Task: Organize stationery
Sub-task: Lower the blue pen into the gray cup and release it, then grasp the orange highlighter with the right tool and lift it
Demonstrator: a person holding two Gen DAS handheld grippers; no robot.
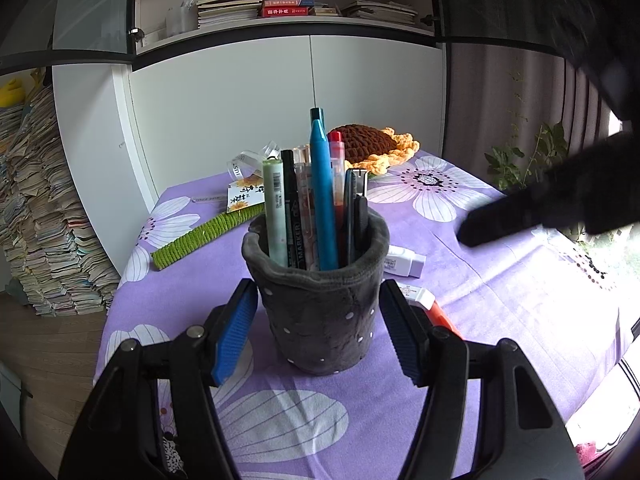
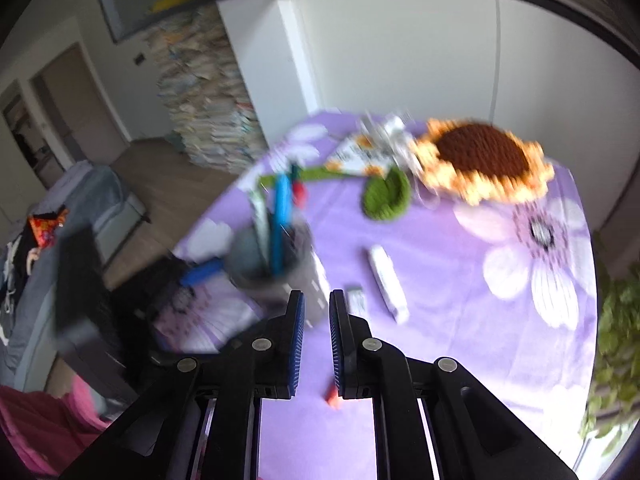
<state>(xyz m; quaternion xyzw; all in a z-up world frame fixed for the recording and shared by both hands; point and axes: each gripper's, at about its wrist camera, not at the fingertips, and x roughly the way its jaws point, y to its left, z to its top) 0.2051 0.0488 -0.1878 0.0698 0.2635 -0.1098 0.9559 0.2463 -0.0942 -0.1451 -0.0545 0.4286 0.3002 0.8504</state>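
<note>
A grey plush pen holder [image 1: 320, 312] stands on the purple flowered tablecloth [image 1: 500, 300]. It holds several pens, among them a tall blue pen [image 1: 322, 200], a green marker [image 1: 274, 208] and a red-capped pen [image 1: 336, 168]. My left gripper [image 1: 319, 286] is shut on the holder, one blue pad against each side. My right gripper [image 2: 317, 296] is shut and holds nothing. It hovers over the cloth right of the pen holder [image 2: 268, 264], and shows as a dark blur [image 1: 520, 212] in the left wrist view. A white and lilac stick [image 1: 404, 260] and an orange and white piece [image 1: 430, 304] lie beside the holder.
A crochet sunflower [image 1: 372, 144] with its green stem [image 1: 204, 236] and a paper tag [image 1: 244, 196] lies at the table's far end. White cabinet doors [image 1: 260, 100] stand behind. A tall pile of books [image 1: 44, 220] rises at the left, and a leafy plant [image 1: 520, 156] at the right.
</note>
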